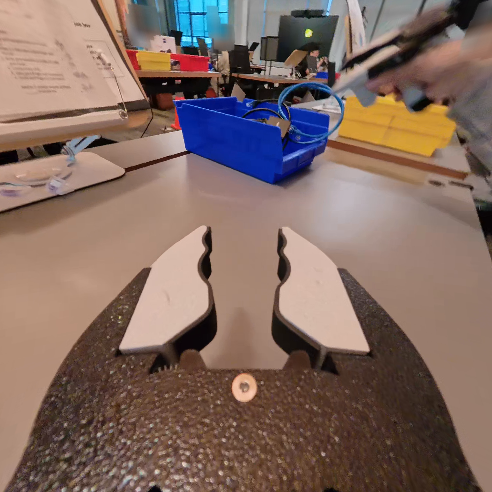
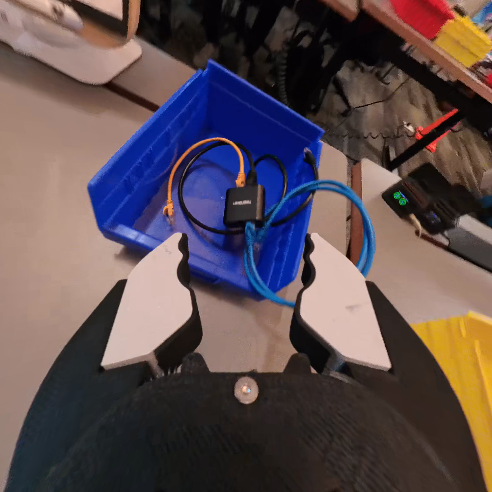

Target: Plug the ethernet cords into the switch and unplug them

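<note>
Left gripper (image 1: 245, 231): held low and level over the bare grey desk (image 1: 346, 213), jaws parted with a moderate gap, nothing between them. It faces a blue bin (image 1: 239, 138) standing well ahead on the desk.

Right gripper (image 2: 246, 237): raised above the desk and tilted downward toward the bin (image 2: 149, 170), jaws wide apart and empty. In the left wrist view it appears blurred at upper right (image 1: 346, 87), held in a person's hand (image 1: 436, 72).

Switch (image 2: 244, 205): a small black box lying flat on the bin floor, just beyond the right gripper's fingertips, its long axis running roughly toward and away from that gripper.

Cords: an orange ethernet cord (image 2: 186, 159) loops on the bin floor, one plug at the switch's far end, the other lying loose to the left. A black cord (image 2: 183, 202) circles the floor. A blue ethernet cord (image 2: 367, 226) meets the switch's near end and coils out over the bin's right wall, onto the desk. Whether any plug is seated cannot be told.

A document stand (image 1: 61, 80) sits to the left; yellow bins (image 1: 394, 130) to the right.
</note>
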Tool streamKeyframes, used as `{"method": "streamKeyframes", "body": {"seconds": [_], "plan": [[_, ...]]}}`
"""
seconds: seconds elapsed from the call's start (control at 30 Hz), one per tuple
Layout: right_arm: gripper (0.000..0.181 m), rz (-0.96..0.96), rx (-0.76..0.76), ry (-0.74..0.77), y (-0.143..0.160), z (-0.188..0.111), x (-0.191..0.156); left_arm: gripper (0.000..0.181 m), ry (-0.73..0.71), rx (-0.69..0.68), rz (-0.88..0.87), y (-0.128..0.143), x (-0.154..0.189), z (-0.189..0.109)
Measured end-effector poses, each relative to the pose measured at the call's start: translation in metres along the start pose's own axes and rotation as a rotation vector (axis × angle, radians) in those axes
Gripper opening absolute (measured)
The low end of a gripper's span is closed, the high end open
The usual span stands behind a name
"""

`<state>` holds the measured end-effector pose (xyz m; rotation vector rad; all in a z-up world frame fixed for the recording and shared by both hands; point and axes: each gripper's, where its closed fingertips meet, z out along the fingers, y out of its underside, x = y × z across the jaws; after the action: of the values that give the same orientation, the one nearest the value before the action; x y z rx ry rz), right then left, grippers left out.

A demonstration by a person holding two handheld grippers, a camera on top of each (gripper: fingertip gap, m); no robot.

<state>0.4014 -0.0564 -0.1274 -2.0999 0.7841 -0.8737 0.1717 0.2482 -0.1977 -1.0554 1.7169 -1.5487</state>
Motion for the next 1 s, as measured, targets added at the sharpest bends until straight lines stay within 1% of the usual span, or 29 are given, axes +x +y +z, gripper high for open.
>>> {"method": "streamKeyframes", "body": {"seconds": [0.1, 0.13, 0.17, 0.2, 0.23, 0.3, 0.33, 0.37, 0.43, 0.47, 0.53, 0.6, 0.63, 0.7, 0.73, 0.77, 0.83, 0.9, 1.0], "plan": [[0.086, 0.158, 0.126, 0.036, 0.026, -0.031, -0.009, 0.063, 0.008, -0.015, -0.105, -0.018, 0.017, 0.051], [0.085, 0.215, 0.168, 0.046, 0.033, -0.038, -0.012, 0.069, -0.01, -0.055, -0.118, -0.022, 0.021, 0.072], [0.086, 0.256, 0.214, 0.041, 0.037, -0.043, -0.015, 0.08, -0.031, -0.1, -0.115, -0.025, 0.023, 0.095], [0.088, 0.297, 0.25, 0.054, 0.042, -0.047, -0.015, 0.087, -0.058, -0.148, -0.103, -0.027, 0.025, 0.117], [0.089, 0.332, 0.277, 0.074, 0.047, -0.049, -0.013, 0.088, -0.092, -0.188, -0.093, -0.03, 0.025, 0.14], [0.089, 0.389, 0.316, 0.112, 0.058, -0.047, -0.008, 0.091, -0.137, -0.224, -0.098, -0.041, 0.027, 0.183], [0.094, 0.404, 0.303, 0.095, 0.062, -0.042, -0.01, 0.096, -0.156, -0.242, -0.099, -0.045, 0.027, 0.202], [0.101, 0.403, 0.274, 0.069, 0.065, -0.038, -0.013, 0.093, -0.189, -0.241, -0.101, -0.051, 0.025, 0.22], [0.098, 0.377, 0.257, 0.073, 0.069, -0.036, -0.012, 0.091, -0.235, -0.251, -0.077, -0.056, 0.023, 0.251], [0.1, 0.38, 0.261, 0.078, 0.07, -0.035, -0.01, 0.091, -0.246, -0.282, -0.079, -0.054, 0.024, 0.265], [0.098, 0.396, 0.269, 0.033, 0.069, -0.032, -0.016, 0.094, -0.279, -0.337, -0.077, -0.049, 0.023, 0.288], [0.091, 0.409, 0.275, -0.001, 0.07, -0.028, -0.021, 0.091, -0.344, -0.383, -0.06, -0.042, 0.014, 0.303], [0.087, 0.413, 0.279, -0.026, 0.07, -0.026, -0.025, 0.084, -0.366, -0.409, -0.056, -0.037, 0.01, 0.308], [0.081, 0.429, 0.292, -0.068, 0.068, -0.024, -0.03, 0.063, -0.409, -0.454, -0.036, -0.027, -0.002, 0.314], [0.08, 0.427, 0.293, -0.073, 0.068, -0.025, -0.031, 0.043, -0.378, -0.471, -0.043, -0.021, -0.001, 0.317], [0.083, 0.422, 0.293, -0.059, 0.068, -0.025, -0.028, 0.031, -0.392, -0.467, -0.047, -0.019, -0.004, 0.316], [0.089, 0.411, 0.285, -0.014, 0.07, -0.029, -0.018, 0.021, -0.431, -0.445, -0.024, -0.02, -0.015, 0.308], [0.092, 0.408, 0.29, 0.031, 0.072, -0.037, -0.003, 0.009, -0.458, -0.447, -0.008, -0.02, -0.025, 0.292], [0.09, 0.429, 0.331, 0.043, 0.069, -0.055, 0.013, 0.006, -0.4, -0.439, -0.039, -0.015, -0.032, 0.259]]}}
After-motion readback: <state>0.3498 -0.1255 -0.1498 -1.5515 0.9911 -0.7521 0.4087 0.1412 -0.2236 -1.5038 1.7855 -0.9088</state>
